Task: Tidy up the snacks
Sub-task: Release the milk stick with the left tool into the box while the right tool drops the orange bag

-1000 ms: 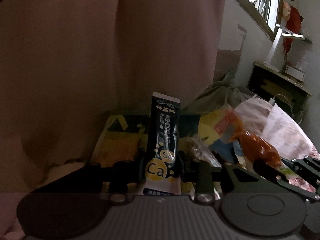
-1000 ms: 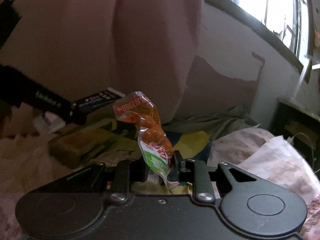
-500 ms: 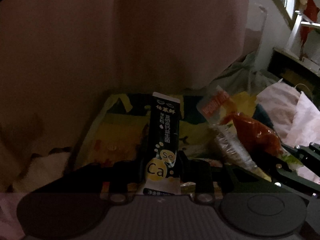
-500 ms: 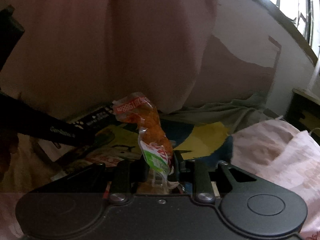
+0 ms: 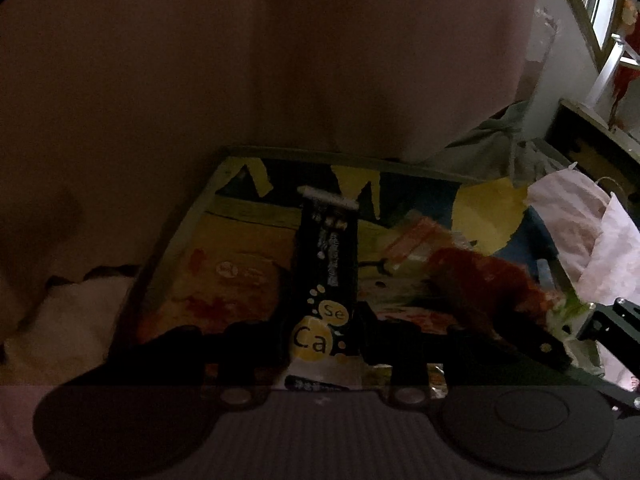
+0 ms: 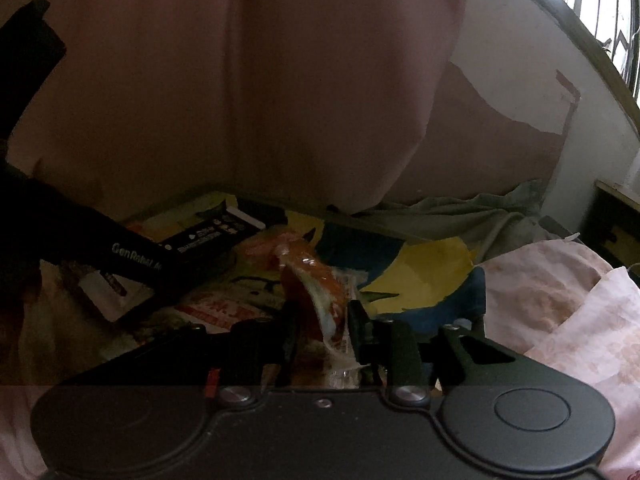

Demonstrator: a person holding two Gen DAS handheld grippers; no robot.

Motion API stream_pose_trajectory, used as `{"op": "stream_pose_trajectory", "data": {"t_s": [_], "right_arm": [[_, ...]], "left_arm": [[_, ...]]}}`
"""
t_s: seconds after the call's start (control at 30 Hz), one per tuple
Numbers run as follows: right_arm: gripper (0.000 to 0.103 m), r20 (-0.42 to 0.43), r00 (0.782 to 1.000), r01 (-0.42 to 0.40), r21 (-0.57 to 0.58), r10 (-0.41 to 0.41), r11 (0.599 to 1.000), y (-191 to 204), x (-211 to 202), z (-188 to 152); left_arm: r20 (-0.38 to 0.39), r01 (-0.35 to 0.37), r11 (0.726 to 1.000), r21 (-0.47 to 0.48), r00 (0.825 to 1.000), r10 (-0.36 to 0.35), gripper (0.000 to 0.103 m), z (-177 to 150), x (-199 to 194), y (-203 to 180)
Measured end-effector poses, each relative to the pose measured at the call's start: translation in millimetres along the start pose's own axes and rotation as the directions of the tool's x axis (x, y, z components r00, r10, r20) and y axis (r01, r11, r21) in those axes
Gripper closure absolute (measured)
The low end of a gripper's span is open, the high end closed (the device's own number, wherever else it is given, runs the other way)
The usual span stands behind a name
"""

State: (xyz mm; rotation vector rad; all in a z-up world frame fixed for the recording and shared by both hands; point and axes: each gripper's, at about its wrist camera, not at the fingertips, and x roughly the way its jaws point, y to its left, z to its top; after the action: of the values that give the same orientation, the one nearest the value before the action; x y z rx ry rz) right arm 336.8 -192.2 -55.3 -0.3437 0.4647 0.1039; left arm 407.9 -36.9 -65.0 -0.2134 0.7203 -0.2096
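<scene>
My left gripper (image 5: 324, 344) is shut on a long black stick packet (image 5: 326, 264) with yellow "Ca" and "Se" dots; the packet points forward over a box. The packet also shows in the right wrist view (image 6: 212, 236), held by the left gripper (image 6: 132, 264). My right gripper (image 6: 322, 320) is shut on an orange-red snack pouch (image 6: 316, 276) with a clear sealed edge. The pouch also shows in the left wrist view (image 5: 480, 276), just right of the black packet. Both snacks hang low over an open box (image 5: 192, 216) lined with colourful snack packaging.
A pink curtain (image 6: 280, 80) hangs right behind the box. Pink floral bedding (image 6: 560, 292) and a grey-green cloth (image 6: 460, 212) lie to the right. A dark cabinet (image 5: 592, 148) and a window (image 6: 600, 8) stand at the far right.
Both grippers have moved forward and down toward the box with their snacks still held. The box now fills more of both views and the orange pouch sits lower, close to the black packet.
</scene>
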Motion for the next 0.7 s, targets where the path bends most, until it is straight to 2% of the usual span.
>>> {"op": "stream_pose_trajectory", "data": {"t_s": [0.1, 0.2, 0.27, 0.37, 0.5, 0.7], "right_arm": [[0.061, -0.005, 1.0, -0.008, 0.003, 0.008, 1.0, -1, -1, -1], [0.051, -0.008, 1.0, -0.021, 0.012, 0.021, 1.0, -2, -5, 0], [0.042, -0.008, 0.999, -0.034, 0.023, 0.034, 0.999, -4, -10, 1], [0.035, -0.013, 0.998, -0.065, 0.054, 0.066, 0.996, -9, -18, 4], [0.032, -0.009, 0.995, -0.095, 0.126, 0.097, 0.988, -19, -32, 9], [0.016, 0.046, 0.997, -0.069, 0.177, 0.062, 0.982, -33, -66, 14]], "left_arm": [[0.004, 0.005, 1.0, -0.007, 1.0, -0.005, 0.063, 1, -3, -1], [0.011, 0.009, 1.0, -0.013, 1.0, -0.009, 0.053, 1, -7, -1], [0.016, 0.018, 1.0, -0.019, 1.0, -0.018, 0.049, 1, -11, -1], [0.027, 0.033, 0.999, -0.033, 0.999, -0.032, 0.044, 4, -19, -2], [0.06, 0.036, 0.999, -0.022, 0.998, -0.034, 0.034, 8, -36, -6], [0.147, 0.003, 1.0, 0.012, 0.989, -0.005, 0.015, 11, -74, -11]]}}
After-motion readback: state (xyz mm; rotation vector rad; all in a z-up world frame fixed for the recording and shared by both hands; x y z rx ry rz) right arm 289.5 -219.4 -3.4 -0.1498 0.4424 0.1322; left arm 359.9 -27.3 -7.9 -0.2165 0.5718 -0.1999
